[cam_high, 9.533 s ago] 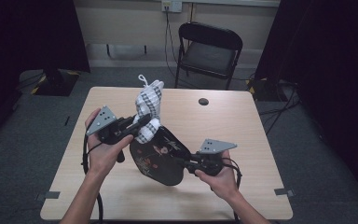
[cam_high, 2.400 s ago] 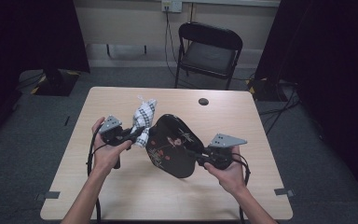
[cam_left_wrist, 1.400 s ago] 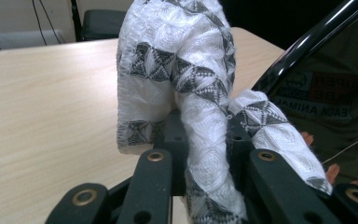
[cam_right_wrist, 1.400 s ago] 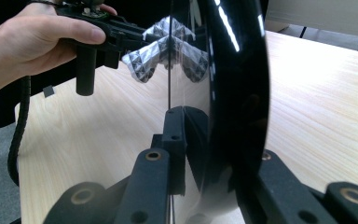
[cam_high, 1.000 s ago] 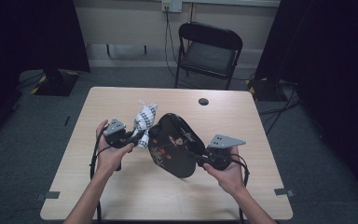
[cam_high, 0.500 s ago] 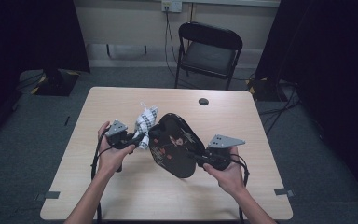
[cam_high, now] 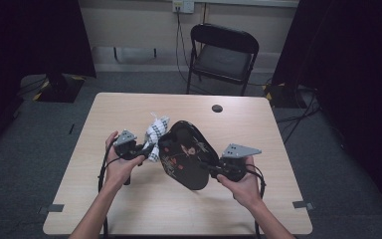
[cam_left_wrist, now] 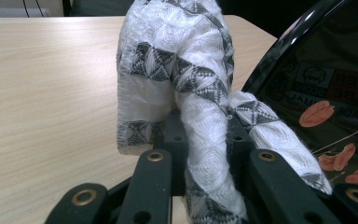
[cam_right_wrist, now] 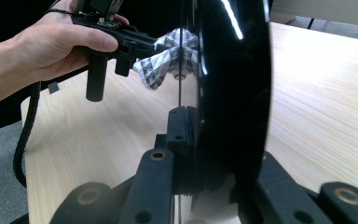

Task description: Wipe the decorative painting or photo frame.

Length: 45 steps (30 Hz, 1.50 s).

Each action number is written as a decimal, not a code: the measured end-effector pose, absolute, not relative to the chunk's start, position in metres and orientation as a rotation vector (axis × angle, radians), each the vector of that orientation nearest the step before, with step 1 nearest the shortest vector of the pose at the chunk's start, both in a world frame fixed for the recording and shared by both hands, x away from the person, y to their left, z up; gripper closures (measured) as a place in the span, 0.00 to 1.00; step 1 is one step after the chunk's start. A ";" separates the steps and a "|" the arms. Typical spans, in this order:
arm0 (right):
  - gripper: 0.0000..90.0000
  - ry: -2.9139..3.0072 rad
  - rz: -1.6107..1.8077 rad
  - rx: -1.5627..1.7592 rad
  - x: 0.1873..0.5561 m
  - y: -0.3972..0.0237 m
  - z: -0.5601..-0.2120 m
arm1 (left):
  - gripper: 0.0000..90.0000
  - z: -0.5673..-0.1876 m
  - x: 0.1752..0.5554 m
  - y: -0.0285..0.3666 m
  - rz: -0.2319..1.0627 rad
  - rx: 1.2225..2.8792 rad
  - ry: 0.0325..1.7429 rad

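A white cloth (cam_high: 155, 132) with grey triangle bands hangs bunched from my left gripper (cam_high: 149, 149), which is shut on it. In the left gripper view the cloth (cam_left_wrist: 186, 70) rises from between the black jaws of that gripper (cam_left_wrist: 205, 133). It touches the left rim of a glossy black tray (cam_high: 184, 154) with printed pictures. My right gripper (cam_high: 206, 168) holds the tray tilted above the table. The right gripper view shows the tray (cam_right_wrist: 233, 93) edge-on, with my right gripper (cam_right_wrist: 200, 121) shut on its rim. Beyond it are the cloth (cam_right_wrist: 163, 60) and the left gripper (cam_right_wrist: 135, 44).
The light wooden table (cam_high: 129, 107) carries a small dark disc (cam_high: 217, 108) near its far edge. A black folding chair (cam_high: 224, 50) stands behind the table. Dark curtains hang on both sides. Cables trail from both grippers over the near edge.
Compared with the oldest frame, the cloth has come down from above the tray to its left rim and the tray is tipped up steeper. Over the last second, hardly anything has moved.
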State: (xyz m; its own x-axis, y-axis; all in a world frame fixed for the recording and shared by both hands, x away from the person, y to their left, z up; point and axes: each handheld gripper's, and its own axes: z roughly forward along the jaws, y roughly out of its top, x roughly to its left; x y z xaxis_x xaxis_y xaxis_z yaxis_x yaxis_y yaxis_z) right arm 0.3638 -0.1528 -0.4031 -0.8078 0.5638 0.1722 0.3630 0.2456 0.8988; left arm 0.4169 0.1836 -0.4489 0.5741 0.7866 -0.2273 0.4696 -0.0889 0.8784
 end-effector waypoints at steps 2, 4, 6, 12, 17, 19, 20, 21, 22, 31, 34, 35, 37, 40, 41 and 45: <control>0.90 2.325 1.596 0.877 0.364 -0.153 -0.403 | 0.85 -0.452 0.417 0.183 0.363 1.748 1.048; 0.90 2.326 1.595 0.877 0.364 -0.153 -0.403 | 0.85 -0.458 0.417 0.180 0.355 1.780 1.056; 0.90 2.327 1.597 0.878 0.364 -0.153 -0.403 | 0.86 -0.464 0.417 0.177 0.351 1.823 1.055; 0.90 2.327 1.593 0.882 0.364 -0.153 -0.404 | 0.86 -0.458 0.418 0.179 0.363 1.805 1.047; 0.90 2.325 1.595 0.877 0.364 -0.153 -0.404 | 0.85 -0.450 0.417 0.184 0.359 1.724 1.043; 0.90 2.326 1.592 0.876 0.363 -0.152 -0.404 | 0.85 -0.453 0.417 0.183 0.354 1.733 1.049; 0.90 2.326 1.592 0.877 0.363 -0.152 -0.404 | 0.85 -0.455 0.417 0.182 0.353 1.745 1.050; 0.90 2.326 1.592 0.877 0.363 -0.152 -0.404 | 0.85 -0.456 0.417 0.181 0.351 1.757 1.052; 0.90 2.327 1.591 0.878 0.363 -0.152 -0.404 | 0.85 -0.458 0.417 0.180 0.348 1.767 1.054; 0.90 2.328 1.590 0.879 0.363 -0.152 -0.404 | 0.85 -0.455 0.417 0.180 0.356 1.779 1.051; 0.90 2.328 1.591 0.878 0.363 -0.152 -0.405 | 0.85 -0.451 0.416 0.182 0.365 1.735 1.047; 0.90 2.328 1.591 0.879 0.363 -0.152 -0.405 | 0.85 -0.451 0.416 0.182 0.361 1.737 1.048; 0.90 2.327 1.592 0.879 0.363 -0.152 -0.405 | 0.85 -0.453 0.417 0.181 0.355 1.744 1.052; 0.90 2.329 1.590 0.881 0.363 -0.152 -0.405 | 0.85 -0.459 0.417 0.180 0.336 1.775 1.055; 0.90 2.328 1.590 0.881 0.364 -0.152 -0.405 | 0.85 -0.461 0.417 0.179 0.334 1.788 1.058; 0.90 2.328 1.590 0.882 0.364 -0.152 -0.405 | 0.85 -0.468 0.418 0.175 0.326 1.840 1.046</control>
State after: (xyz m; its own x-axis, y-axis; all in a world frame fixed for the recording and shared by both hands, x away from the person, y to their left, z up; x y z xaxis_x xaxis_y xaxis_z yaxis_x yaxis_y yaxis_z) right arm 0.3635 -0.1521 -0.4050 -0.8058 0.5668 0.1715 0.3661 0.2492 0.8966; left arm 0.4182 0.1748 -0.4678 0.5966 0.7747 -0.2095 0.5183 -0.1726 0.8376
